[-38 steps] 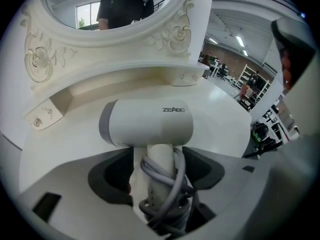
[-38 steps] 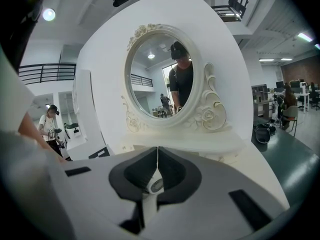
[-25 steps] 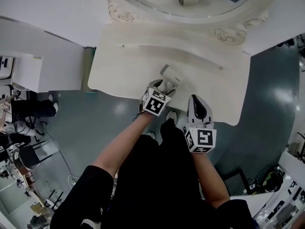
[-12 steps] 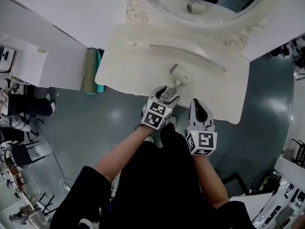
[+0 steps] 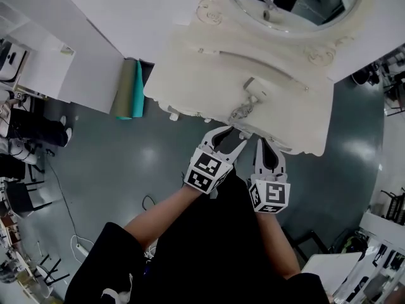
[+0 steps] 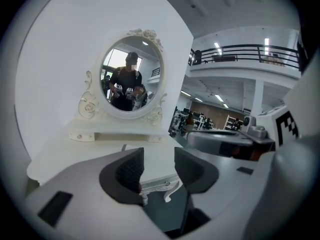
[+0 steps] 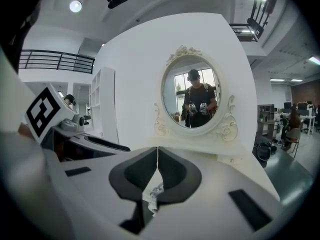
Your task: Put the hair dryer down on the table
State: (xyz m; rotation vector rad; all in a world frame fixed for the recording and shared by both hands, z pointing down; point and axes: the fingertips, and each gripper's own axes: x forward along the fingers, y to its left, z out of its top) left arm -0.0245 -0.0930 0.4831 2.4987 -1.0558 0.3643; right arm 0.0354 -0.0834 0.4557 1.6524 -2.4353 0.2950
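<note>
L tongs (image 5: 230,138) off hair dryer (image 5: 256,88) (closing, empty), pulled back

Just ahead of the left gripper (image 5: 231,138) stands a cream carved dressing table (image 5: 190,75) with an oval mirror (image 6: 131,79); glossy grey floor (image 5: 145,163) below, white wall (image 5: 126,11) beyond.

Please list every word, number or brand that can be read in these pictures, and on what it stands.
No readable words or numbers in any view.
Left marker cube, right marker cube: black square patterns, not letters.
Hair dryer: no print can be made out.
</note>
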